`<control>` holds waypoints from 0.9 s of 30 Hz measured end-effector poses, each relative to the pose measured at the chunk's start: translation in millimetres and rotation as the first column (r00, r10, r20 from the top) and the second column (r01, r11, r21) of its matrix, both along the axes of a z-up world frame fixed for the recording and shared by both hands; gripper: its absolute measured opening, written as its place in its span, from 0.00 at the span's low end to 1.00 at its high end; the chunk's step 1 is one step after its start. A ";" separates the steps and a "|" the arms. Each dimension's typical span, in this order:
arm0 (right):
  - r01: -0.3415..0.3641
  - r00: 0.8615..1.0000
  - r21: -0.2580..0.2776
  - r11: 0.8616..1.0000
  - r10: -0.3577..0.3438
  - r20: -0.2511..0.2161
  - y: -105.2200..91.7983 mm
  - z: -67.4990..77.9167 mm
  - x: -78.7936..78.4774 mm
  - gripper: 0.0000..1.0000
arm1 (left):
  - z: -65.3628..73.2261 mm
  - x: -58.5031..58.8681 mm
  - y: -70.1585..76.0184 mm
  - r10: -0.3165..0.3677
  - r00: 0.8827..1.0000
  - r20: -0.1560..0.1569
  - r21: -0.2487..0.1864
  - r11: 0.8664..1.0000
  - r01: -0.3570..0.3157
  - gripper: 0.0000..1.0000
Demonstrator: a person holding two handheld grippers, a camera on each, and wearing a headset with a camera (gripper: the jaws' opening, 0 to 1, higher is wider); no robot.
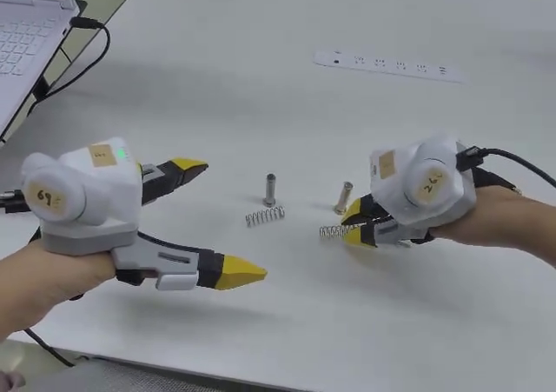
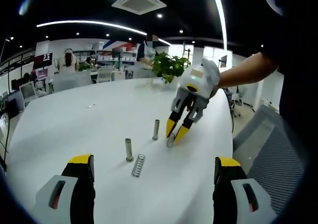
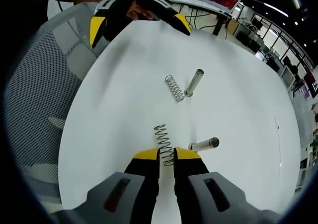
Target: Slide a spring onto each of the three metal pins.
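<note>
Two short metal pins stand upright on the white table, one (image 1: 270, 189) near the middle and one (image 1: 344, 197) to its right. A loose spring (image 1: 265, 215) lies flat at the foot of the middle pin. My right gripper (image 1: 354, 223) is shut on the end of a second spring (image 1: 334, 230), low over the table just beside the right pin. In the right gripper view that spring (image 3: 163, 139) sticks out from between the yellow tips, with the pin (image 3: 203, 145) next to it. My left gripper (image 1: 221, 220) hangs wide open to the left of the pins, holding nothing.
A laptop (image 1: 26, 36) with a black cable (image 1: 95, 53) sits at the far left corner. A white power strip (image 1: 387, 65) lies at the back. The table's near edge (image 1: 261, 375) runs just below my hands. A grey mesh chair (image 2: 278, 154) stands beside the table.
</note>
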State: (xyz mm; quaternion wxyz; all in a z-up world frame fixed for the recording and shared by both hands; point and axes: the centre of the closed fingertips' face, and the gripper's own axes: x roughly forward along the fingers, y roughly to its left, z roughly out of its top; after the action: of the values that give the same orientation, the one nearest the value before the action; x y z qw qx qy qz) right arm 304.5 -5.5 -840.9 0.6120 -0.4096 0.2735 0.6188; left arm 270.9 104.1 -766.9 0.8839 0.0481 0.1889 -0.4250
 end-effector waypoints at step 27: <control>0.063 0.995 0.080 0.995 -0.068 0.072 -26.1 46.2 -18.0 0.08 | 14.7 -1.4 -4.8 -0.017 0.999 0.031 0.004 1.000 0.016 0.97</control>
State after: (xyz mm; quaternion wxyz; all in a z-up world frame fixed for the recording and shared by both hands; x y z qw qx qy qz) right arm 286.5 -31.6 -794.7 0.6571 -0.3991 0.2398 0.5929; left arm 269.5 99.3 -752.2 0.8832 0.0580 0.1754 -0.4312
